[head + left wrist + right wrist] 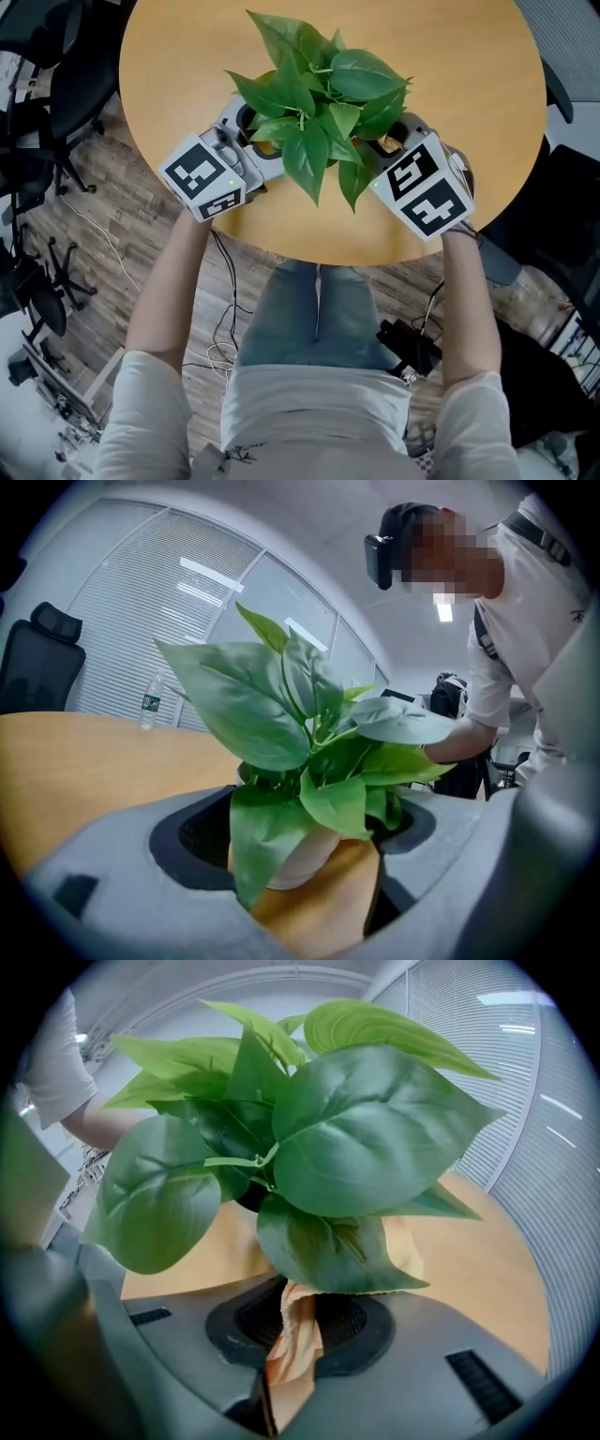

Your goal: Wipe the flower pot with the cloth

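Now: flower pot [314, 855] stands upright on the round wooden surface [169, 56], between the 2 parted jaws of the left gripper [295, 834], with a gap at 1 side. Right gripper [281, 1372] is clamped on the orange cloth [295, 1335], which reaches up under the leaves [366, 1138]

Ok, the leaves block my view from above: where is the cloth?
In the right gripper view the cloth is pinched in the right gripper's fingers and runs up under the leaves, on the plant's right side.
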Available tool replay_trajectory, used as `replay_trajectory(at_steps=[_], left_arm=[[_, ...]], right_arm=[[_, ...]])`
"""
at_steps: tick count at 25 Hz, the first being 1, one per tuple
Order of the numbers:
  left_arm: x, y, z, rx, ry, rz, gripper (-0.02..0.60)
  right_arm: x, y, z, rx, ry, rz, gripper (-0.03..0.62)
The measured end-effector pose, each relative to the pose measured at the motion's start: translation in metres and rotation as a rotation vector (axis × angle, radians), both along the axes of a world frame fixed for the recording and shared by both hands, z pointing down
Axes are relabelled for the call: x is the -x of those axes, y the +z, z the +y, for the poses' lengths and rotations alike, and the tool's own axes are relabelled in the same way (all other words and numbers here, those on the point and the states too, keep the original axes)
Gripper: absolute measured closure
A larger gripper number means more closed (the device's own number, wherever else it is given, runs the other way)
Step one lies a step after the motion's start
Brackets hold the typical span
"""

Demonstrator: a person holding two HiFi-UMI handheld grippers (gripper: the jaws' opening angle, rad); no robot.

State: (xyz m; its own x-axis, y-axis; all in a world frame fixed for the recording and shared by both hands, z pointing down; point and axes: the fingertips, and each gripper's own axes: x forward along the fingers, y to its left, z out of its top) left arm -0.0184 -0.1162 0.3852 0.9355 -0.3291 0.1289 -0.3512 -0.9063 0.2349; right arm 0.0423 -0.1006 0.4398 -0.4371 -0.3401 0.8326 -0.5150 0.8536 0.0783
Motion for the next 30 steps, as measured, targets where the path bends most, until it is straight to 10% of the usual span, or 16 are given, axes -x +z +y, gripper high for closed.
replay_trajectory(at_steps=[30], left_arm=[[-0.011,-0.005,0.013,0.034,-0.346,-0.037,0.156]], right_arm=[[0.000,-0.003,0.032,0.024,0.018,-0.027,0.537]])
